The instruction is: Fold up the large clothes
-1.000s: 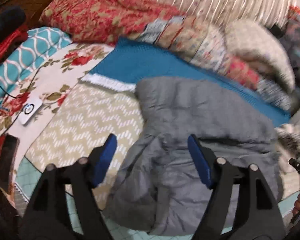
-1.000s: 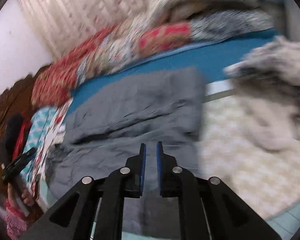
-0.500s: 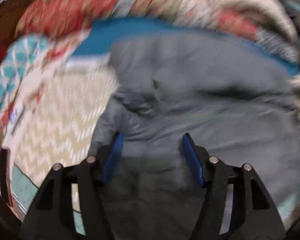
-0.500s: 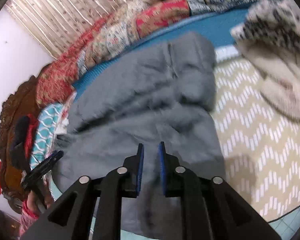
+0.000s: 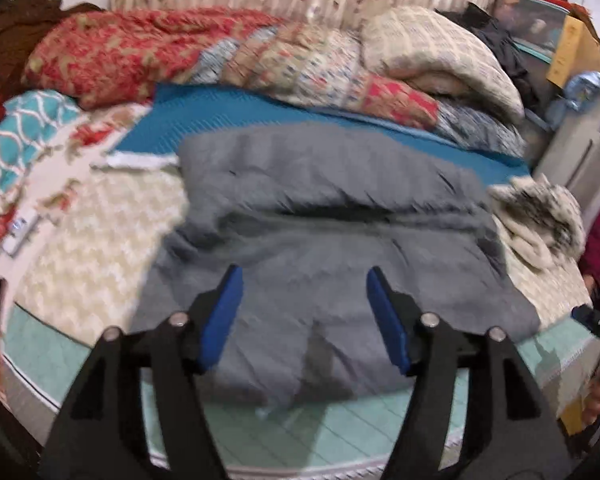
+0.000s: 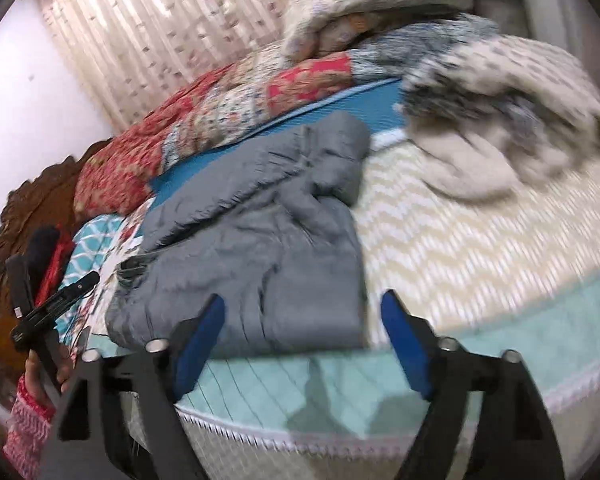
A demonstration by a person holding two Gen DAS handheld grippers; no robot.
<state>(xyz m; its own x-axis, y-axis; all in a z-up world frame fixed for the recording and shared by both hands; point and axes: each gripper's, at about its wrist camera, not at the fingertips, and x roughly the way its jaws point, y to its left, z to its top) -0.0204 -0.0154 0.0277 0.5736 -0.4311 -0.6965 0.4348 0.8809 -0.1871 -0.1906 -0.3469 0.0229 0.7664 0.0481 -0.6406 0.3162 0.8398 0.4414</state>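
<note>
A grey puffy jacket [image 5: 332,248] lies folded on the bed, its near edge at the mattress's front. My left gripper [image 5: 306,312] hovers over that near edge. Its jaws are opening and the blue pads [image 5: 224,312] stand apart, pressing on nothing. In the right wrist view the jacket [image 6: 260,240] lies ahead and to the left. My right gripper [image 6: 304,340] is at the mattress's front edge, its jaws opening wide with no cloth between them. The left gripper [image 6: 52,308] shows at the far left there, held by a hand [image 6: 36,372].
A fuzzy cream and grey garment [image 5: 540,216] lies to the right of the jacket. Rolled quilts [image 5: 260,60] line the back, on a blue blanket [image 5: 220,120]. A chevron bedspread [image 6: 460,232] covers the bed down to the mint mattress edge [image 5: 300,420]. A white device [image 5: 20,232] lies at the left.
The right jaws went from nearly shut over the grey cloth to wide apart. Both grippers drew back toward the bed's front edge. The left jaws narrowed, then widened again.
</note>
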